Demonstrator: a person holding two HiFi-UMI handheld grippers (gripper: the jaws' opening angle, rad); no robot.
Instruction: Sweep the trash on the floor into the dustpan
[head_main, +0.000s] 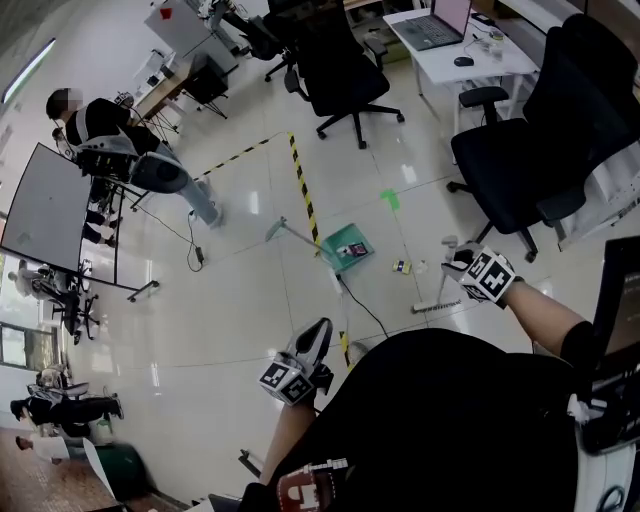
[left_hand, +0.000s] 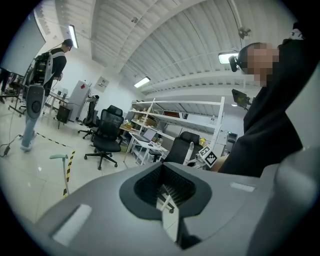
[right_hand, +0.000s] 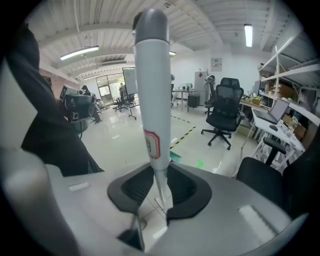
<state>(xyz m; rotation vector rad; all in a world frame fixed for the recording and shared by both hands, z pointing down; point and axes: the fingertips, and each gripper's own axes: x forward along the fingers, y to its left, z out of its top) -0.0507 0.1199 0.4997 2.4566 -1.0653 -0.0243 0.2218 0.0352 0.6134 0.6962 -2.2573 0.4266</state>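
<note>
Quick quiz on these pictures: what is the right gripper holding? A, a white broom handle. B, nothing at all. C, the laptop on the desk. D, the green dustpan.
A: in the right gripper view, the right gripper has its jaws closed on the white broom handle, which rises straight up between them. The green dustpan lies apart from it on the floor.

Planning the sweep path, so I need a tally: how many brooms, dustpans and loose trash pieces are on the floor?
broom: 1
dustpan: 1
trash piece: 1 that I can make out on the floor
Total: 3
</note>
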